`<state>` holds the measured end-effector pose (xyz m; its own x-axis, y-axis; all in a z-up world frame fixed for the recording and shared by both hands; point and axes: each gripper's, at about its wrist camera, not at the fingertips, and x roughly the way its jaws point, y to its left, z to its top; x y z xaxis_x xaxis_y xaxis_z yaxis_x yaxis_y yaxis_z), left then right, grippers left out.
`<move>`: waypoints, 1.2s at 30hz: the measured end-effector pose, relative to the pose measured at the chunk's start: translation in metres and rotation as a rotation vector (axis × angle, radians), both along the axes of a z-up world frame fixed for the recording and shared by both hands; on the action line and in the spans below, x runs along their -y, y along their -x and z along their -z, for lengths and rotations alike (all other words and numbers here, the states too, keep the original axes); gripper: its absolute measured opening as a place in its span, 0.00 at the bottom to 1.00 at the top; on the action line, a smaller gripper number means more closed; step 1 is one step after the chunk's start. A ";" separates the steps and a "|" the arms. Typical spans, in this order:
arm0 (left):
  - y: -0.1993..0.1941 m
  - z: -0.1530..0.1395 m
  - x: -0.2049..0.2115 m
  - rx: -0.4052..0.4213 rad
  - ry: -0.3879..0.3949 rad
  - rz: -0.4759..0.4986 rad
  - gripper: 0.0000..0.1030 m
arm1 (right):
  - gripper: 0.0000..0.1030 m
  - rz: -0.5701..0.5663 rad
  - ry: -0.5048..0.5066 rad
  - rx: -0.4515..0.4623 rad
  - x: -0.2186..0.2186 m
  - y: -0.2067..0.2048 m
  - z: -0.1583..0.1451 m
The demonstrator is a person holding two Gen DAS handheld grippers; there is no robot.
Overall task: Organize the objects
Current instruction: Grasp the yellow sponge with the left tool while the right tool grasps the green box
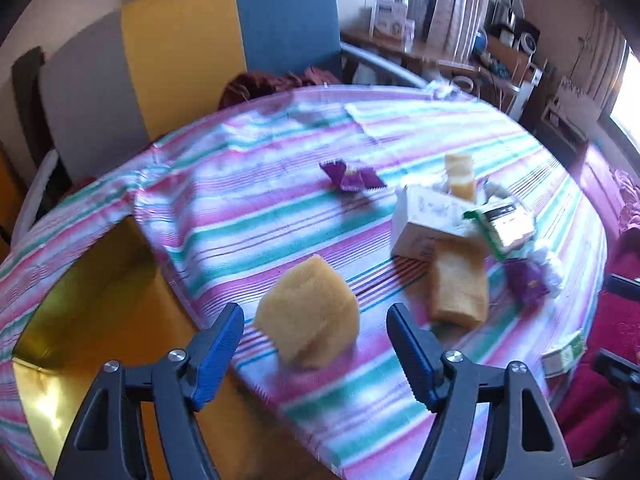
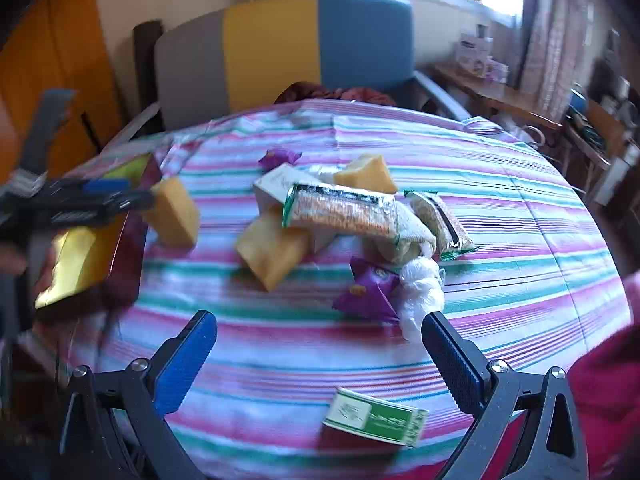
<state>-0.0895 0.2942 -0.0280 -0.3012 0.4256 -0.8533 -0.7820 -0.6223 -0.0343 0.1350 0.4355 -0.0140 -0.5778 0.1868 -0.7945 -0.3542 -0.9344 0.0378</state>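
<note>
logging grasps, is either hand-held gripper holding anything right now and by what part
Nothing is held. The left hand-held gripper stands open around a yellow sponge without pressing it. The right hand-held gripper is open over bare cloth.

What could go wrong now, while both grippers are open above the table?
1. The yellow sponge stands near the gold tray; the open left hand-held gripper may knock it over.
2. The pile is tangled: lifting the snack bar could drag neighbours.
3. The green box lies near the edge and might fall.
</note>
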 end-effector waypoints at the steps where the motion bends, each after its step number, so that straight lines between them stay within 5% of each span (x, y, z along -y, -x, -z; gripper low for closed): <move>1: 0.004 0.007 -0.005 0.009 0.015 0.002 0.73 | 1.00 -0.026 0.014 0.018 -0.004 -0.003 0.000; 8: 0.008 0.027 -0.013 0.035 0.014 0.023 0.51 | 1.00 -0.215 0.023 0.271 -0.024 -0.020 0.016; 13: 0.003 0.013 -0.001 0.024 -0.065 0.003 0.50 | 0.96 -0.295 0.009 0.444 -0.026 -0.019 0.047; 21: -0.017 -0.023 0.023 0.000 -0.183 0.008 0.50 | 0.80 -0.401 -0.082 0.544 -0.006 -0.004 0.063; 23: -0.021 -0.031 0.032 -0.004 -0.209 -0.001 0.50 | 0.72 -0.423 -0.130 0.587 -0.001 -0.001 0.071; 25: -0.022 -0.038 0.046 -0.006 -0.237 -0.025 0.50 | 0.42 -0.438 -0.168 0.631 0.002 0.000 0.081; 27: -0.019 -0.044 0.073 -0.005 -0.261 -0.086 0.50 | 0.30 -0.441 -0.160 0.627 0.002 0.000 0.084; 36: 0.049 -0.043 0.240 -0.049 -0.190 -0.494 0.50 | 0.30 -0.372 -0.138 0.545 -0.009 -0.009 0.073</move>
